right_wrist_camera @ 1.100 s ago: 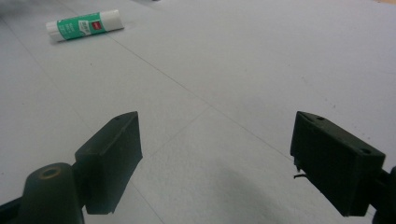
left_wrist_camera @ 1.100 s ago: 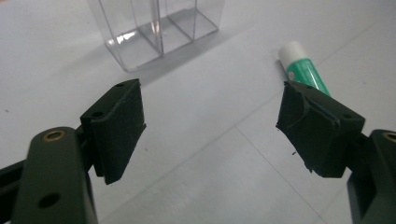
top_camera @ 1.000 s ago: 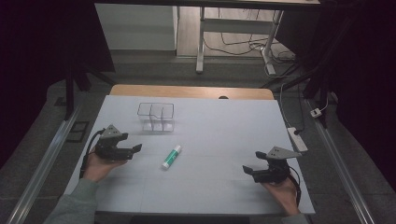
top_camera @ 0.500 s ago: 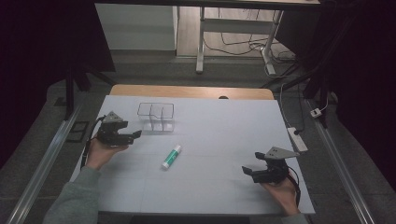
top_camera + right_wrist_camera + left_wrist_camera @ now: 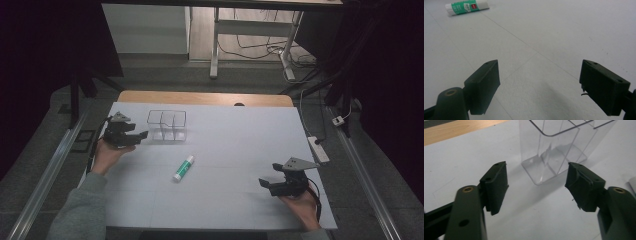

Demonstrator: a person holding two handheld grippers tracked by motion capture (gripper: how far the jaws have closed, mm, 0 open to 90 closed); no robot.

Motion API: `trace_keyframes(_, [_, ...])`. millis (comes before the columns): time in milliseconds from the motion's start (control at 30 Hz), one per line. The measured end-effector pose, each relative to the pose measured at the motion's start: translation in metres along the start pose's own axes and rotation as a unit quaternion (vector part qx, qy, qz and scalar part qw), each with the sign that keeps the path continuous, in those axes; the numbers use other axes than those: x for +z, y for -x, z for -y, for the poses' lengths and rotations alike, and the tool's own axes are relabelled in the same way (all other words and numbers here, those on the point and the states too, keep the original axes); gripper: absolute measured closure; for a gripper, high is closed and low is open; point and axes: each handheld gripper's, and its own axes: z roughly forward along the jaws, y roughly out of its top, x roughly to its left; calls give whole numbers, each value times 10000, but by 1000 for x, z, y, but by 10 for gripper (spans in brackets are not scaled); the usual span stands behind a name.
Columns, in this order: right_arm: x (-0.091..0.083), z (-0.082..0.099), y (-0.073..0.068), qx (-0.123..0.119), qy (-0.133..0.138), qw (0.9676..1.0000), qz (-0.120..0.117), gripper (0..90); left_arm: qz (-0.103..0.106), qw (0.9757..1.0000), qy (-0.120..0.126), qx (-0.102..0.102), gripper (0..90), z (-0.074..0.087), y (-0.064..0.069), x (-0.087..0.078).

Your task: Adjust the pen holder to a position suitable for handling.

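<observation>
Left hand-held gripper (image 5: 536, 187) jaws closing, empty; clear organizer (image 5: 559, 147) top cut off.

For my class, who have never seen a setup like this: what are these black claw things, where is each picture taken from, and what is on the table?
A person sits at a white table holding a two-jaw gripping tool in each hand. The high view looks down from above: the left tool is at the left, the right tool at the right. The other two pictures come from cameras riding on the tools, looking along their black jaws. On the table stand a clear box with compartments and a green and white glue stick, lying flat. The left tool has moved up to the box and its jaws have just been closing, with nothing between them yet. The right tool is open. Nothing is held.
</observation>
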Motion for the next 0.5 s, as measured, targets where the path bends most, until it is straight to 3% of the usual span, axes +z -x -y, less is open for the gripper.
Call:
trace_keyframes(400, [-2,1,1,30,40,10000,-37,161,-104,9998,-185,39,529,-15,-12,14])
trace_keyframes(433, [-2,1,0,31,48,10000,-40,161,-95,9997,-221,21,591,-16,-14,15])
trace_keyframes(500, [-2,1,0,37,37,10000,-28,161,-97,9997,-232,-7,625,-17,-16,17])
